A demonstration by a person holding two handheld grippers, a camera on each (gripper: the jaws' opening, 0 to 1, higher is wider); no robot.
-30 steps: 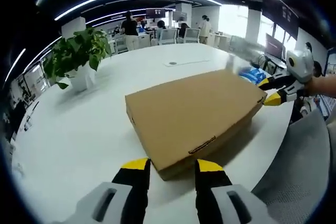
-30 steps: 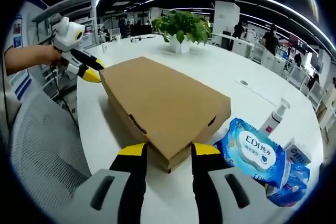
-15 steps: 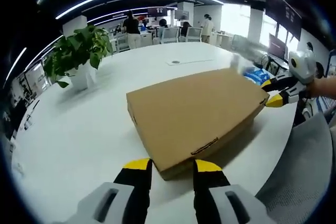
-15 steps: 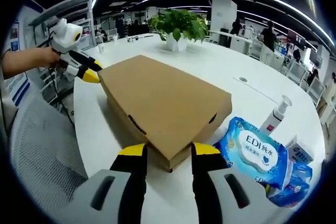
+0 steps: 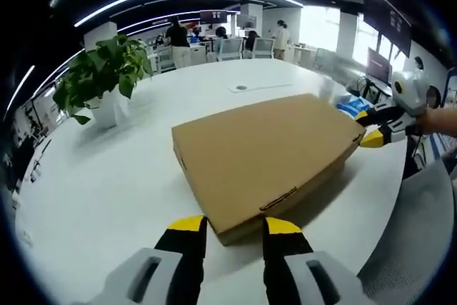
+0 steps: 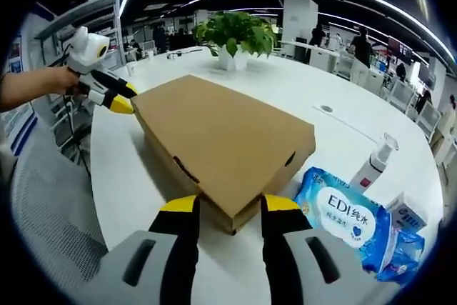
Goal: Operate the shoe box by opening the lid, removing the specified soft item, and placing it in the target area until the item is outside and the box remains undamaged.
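Left gripper view: a closed cardboard shoe box [image 5: 264, 155] lies flat on the round white surface [image 5: 114, 176], its near corner sitting between the parted, empty jaws of the left gripper [image 5: 232, 225]. At the opposite corner the right gripper [image 5: 373, 133] comes in from the right, its yellow tips just beside the box, likely bracketing it at both ends so the lid can be lifted evenly. A potted plant [image 5: 103, 76] stands well apart. Right gripper view adds what lies beyond that far corner: a blue wet-wipe pack [image 6: 343, 216] and a pump bottle [image 6: 373, 166] near the box, with the right gripper's own jaws spread, holding nothing.
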